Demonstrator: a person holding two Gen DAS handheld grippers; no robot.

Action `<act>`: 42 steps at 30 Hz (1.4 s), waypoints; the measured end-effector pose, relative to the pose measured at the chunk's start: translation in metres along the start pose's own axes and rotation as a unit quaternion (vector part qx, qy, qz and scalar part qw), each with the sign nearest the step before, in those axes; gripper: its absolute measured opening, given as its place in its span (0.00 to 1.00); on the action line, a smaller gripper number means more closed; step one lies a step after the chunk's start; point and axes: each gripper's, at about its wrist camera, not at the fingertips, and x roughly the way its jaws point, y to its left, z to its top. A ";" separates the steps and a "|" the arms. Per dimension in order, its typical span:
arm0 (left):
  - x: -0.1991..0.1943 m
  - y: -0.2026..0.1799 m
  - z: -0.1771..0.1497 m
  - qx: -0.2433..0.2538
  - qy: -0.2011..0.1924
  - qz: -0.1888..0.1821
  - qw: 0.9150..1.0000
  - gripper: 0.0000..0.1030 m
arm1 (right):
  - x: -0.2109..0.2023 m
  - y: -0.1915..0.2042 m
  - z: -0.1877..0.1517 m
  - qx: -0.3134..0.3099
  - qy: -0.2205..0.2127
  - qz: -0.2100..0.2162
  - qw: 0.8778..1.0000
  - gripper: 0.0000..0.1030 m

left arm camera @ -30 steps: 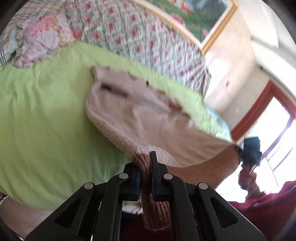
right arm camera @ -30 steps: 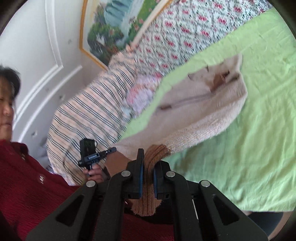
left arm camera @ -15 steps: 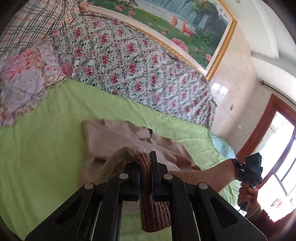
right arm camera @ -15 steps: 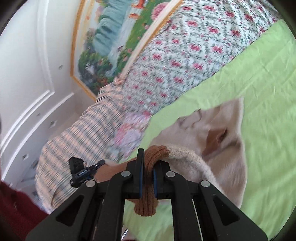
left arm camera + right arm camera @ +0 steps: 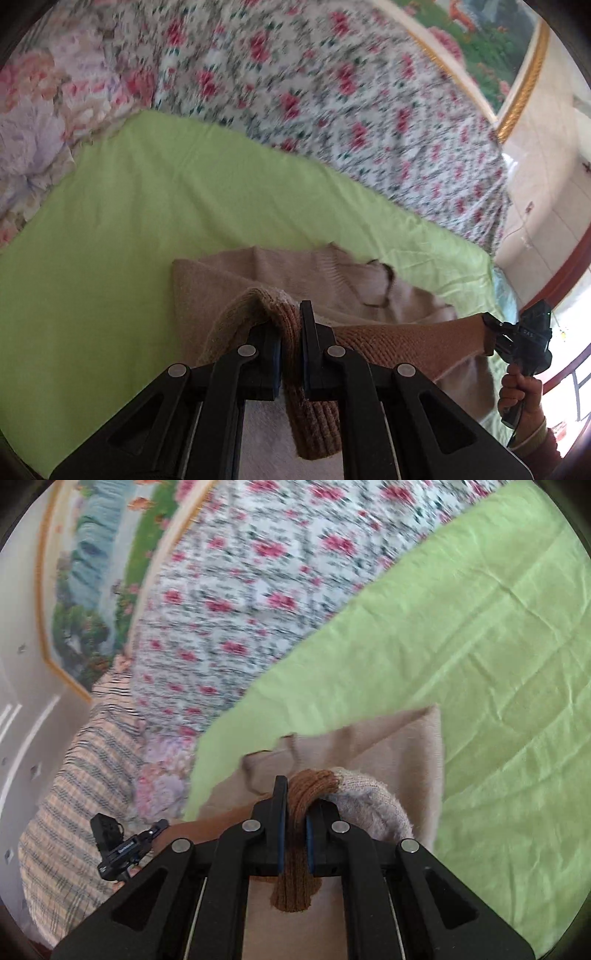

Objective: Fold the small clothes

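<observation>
A small beige knitted sweater (image 5: 288,273) with a brown ribbed hem (image 5: 406,343) lies on the green bedsheet (image 5: 147,221). My left gripper (image 5: 291,325) is shut on one corner of the brown hem, folded up over the sweater's body. My right gripper (image 5: 295,801) is shut on the other hem corner (image 5: 314,779), also over the sweater (image 5: 406,738). The hem stretches between the two grippers. The right gripper also shows at the right edge of the left wrist view (image 5: 532,339); the left gripper shows at the lower left of the right wrist view (image 5: 122,845).
The green sheet (image 5: 480,646) spreads around the sweater. A floral quilt (image 5: 332,92) lies behind it and a floral pillow (image 5: 33,110) at the left. A striped blanket (image 5: 74,812) lies beyond. A framed painting (image 5: 92,572) hangs on the wall.
Both grippers have carried the brown hem forward and down over the sweater's body toward the collar, folding the garment. Both stay shut on the hem.
</observation>
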 end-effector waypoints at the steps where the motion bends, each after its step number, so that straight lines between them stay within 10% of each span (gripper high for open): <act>1: 0.012 0.006 -0.001 -0.007 0.015 0.005 1.000 0.07 | 0.008 -0.005 0.000 0.008 0.012 -0.017 1.000 0.12; 10: -0.029 0.002 -0.063 -0.004 0.030 -0.006 1.000 0.29 | -0.064 0.032 -0.055 -0.049 -0.055 -0.033 0.997 0.43; 18: -0.043 -0.081 -0.131 0.083 0.058 -0.031 0.994 0.40 | -0.026 0.091 -0.135 -0.165 0.074 0.027 0.983 0.43; 35: 0.070 -0.091 -0.054 0.157 0.165 -0.020 0.973 0.39 | 0.082 0.077 -0.082 -0.258 0.238 -0.040 0.935 0.39; 42: 0.097 -0.027 0.020 0.099 0.139 0.062 0.983 0.39 | 0.067 0.029 0.005 -0.156 0.093 -0.181 0.967 0.40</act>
